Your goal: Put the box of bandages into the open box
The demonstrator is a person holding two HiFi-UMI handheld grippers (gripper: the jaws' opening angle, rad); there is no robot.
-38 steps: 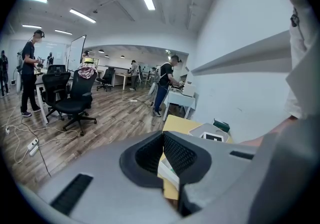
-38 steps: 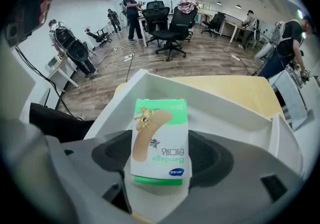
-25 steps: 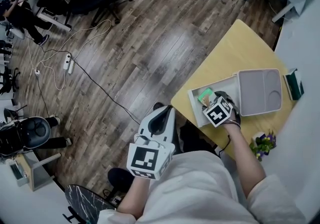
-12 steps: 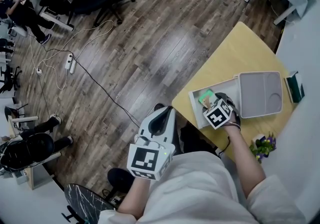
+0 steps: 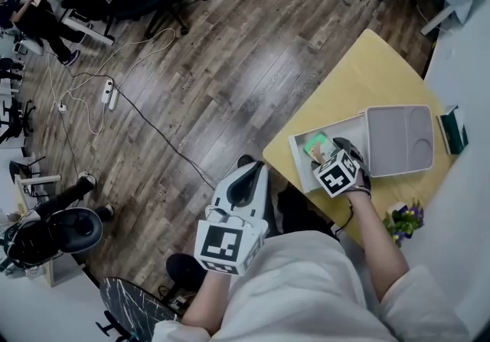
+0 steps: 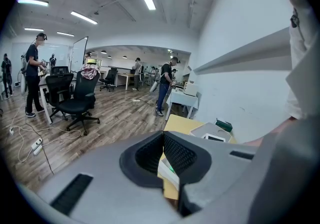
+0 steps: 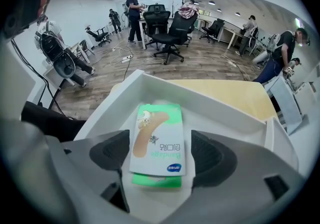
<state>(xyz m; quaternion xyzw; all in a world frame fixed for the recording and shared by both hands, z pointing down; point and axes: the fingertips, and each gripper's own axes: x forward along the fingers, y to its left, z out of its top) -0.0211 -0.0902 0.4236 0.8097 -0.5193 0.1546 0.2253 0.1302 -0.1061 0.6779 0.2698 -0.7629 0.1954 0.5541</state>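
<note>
Right gripper (image 7: 160, 157) held over open box (image 7: 210, 103), jaws spread, nothing pinched. Bandage box (image 7: 159, 140) found flat inside, between pads, long axis pointed up-frame. Left gripper (image 6: 163, 158) pressed together, empty, farther off.

- Open box (image 7: 210, 102): walls on every side in the right gripper view; way in from above only.
- Box of bandages (image 7: 157, 140): flat on that box's floor, filling the middle. Right gripper (image 7: 160, 154) jaws apart either side of it, left pad just beside its edge, a slim gap at the right pad.
- Lid (image 5: 398, 138): lying open, taking the bench surface right of the box.
- Bench (image 5: 367, 76): bare toward the frame's top.
- Dark green item (image 5: 452, 130): right edge.
- Flowers (image 5: 403, 219): lower right, near the forearm.
- Left gripper (image 5: 253, 174): lower centre, off the bench, jaws together, well apart from the box.
</note>
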